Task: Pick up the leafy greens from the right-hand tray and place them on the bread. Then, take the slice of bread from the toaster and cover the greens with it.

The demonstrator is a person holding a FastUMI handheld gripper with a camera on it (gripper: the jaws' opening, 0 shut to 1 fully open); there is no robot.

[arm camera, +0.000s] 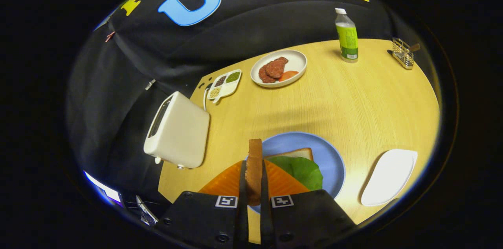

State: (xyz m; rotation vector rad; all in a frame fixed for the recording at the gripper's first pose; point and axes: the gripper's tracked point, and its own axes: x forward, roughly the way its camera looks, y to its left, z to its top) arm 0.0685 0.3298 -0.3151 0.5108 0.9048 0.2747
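Gripper view: claw [254, 186] clamps bread slice [254, 162] above blue plate [334, 162] holding bread and greens [304, 170].

One hand-held gripper [254, 186] with two fingers [242, 186], both pressed on one bread slice [254, 162] held on edge. A second bread slice [292, 154] lies on the one blue plate [334, 162], with one green leaf [302, 170] on it. One white toaster [178, 131]. One empty white tray [389, 176]. One white plate [294, 64] carrying two brown meat pieces [273, 69] and one orange piece [288, 75]. One divided dish [224, 85] with four filled sections. One bottle [346, 37]. One wire rack [403, 52]. One tabletop [353, 99]
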